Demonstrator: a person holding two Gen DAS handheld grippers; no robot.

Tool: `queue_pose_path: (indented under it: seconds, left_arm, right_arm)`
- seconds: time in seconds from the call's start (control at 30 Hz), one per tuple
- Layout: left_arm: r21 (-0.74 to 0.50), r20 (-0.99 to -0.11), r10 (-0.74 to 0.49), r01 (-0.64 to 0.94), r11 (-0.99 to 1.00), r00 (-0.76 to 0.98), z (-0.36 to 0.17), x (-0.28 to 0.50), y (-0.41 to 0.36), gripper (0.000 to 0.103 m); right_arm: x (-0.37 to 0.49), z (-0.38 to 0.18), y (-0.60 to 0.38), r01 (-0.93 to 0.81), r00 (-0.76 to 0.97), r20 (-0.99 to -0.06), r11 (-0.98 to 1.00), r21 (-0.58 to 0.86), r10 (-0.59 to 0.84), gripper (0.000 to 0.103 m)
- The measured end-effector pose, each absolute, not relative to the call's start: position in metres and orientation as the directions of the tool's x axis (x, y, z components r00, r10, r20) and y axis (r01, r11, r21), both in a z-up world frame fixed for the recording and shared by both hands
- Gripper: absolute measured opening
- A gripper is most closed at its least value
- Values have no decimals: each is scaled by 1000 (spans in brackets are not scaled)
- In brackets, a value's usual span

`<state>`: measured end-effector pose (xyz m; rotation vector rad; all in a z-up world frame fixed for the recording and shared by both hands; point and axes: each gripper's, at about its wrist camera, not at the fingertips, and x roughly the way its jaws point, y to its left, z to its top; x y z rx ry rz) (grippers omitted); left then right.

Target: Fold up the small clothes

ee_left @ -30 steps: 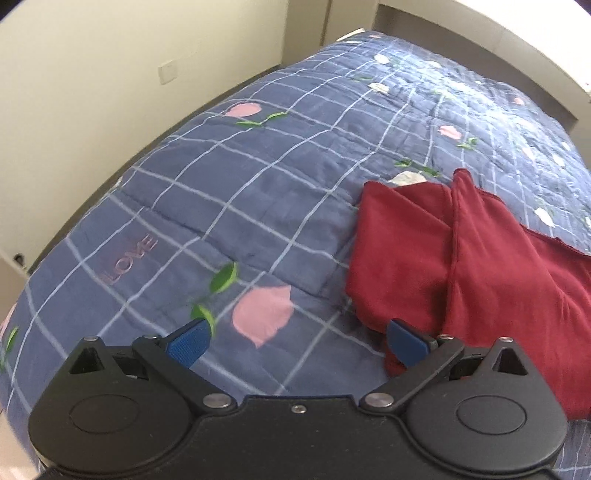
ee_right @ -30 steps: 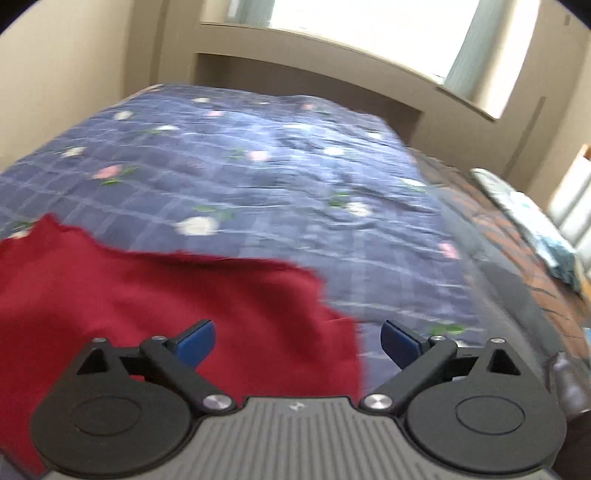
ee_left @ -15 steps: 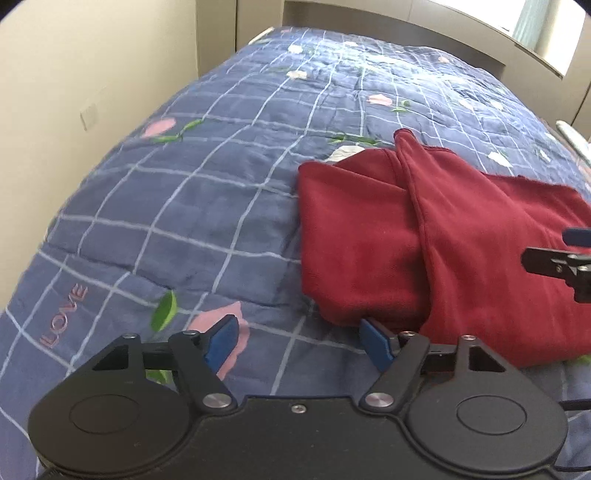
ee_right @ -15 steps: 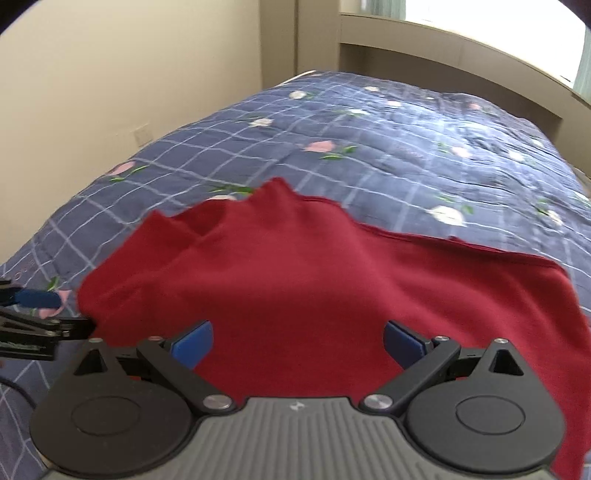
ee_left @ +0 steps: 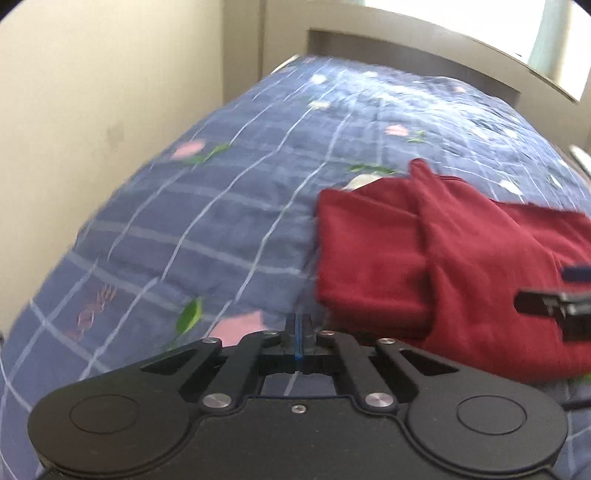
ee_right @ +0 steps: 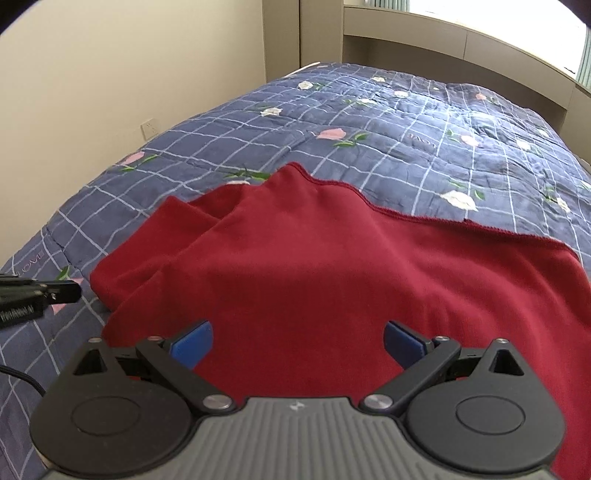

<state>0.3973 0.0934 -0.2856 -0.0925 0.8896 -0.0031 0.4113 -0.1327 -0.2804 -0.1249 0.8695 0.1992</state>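
A dark red garment (ee_right: 332,273) lies on the quilt, its left part folded over into a doubled flap (ee_left: 369,258). My left gripper (ee_left: 299,334) is shut, blue pads pressed together, just left of the garment's near left corner; I see no cloth between the pads. In the right wrist view the left gripper (ee_right: 62,291) ends a little short of that corner. My right gripper (ee_right: 297,343) is open above the garment's near middle, with red cloth below and between its pads (ee_right: 192,341) but not pinched. The right gripper (ee_left: 550,299) also shows at the right edge of the left wrist view.
The bed carries a blue checked quilt (ee_right: 406,122) with pink and white flowers. A cream wall (ee_right: 110,74) with a socket (ee_right: 148,129) runs along the left side. A headboard ledge (ee_right: 443,33) and a bright window stand at the far end.
The left gripper's pads have gone from wide open to shut beside the garment's corner. The right gripper has swung left over the garment's near middle and stays open.
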Motion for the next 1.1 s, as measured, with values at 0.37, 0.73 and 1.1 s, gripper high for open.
queue_pose_path:
  seconds: [0.37,0.73,1.1]
  left_arm:
    - [-65,-787,-102,83,994,608,-291,399,80,46]
    - [1,-701,-81,114,994,709,-290,407,54,25]
    - [-66,-746,-57,13,998,664,-288,401,66,8]
  right_arm:
    - [394,-287,-145,-176,623,-778,984,-31,87,103]
    - [382,-283,-152,-165,628,-774,986,-23,87,103]
    - [380,-279,-155,-164,635,-770,986,-43,72,103]
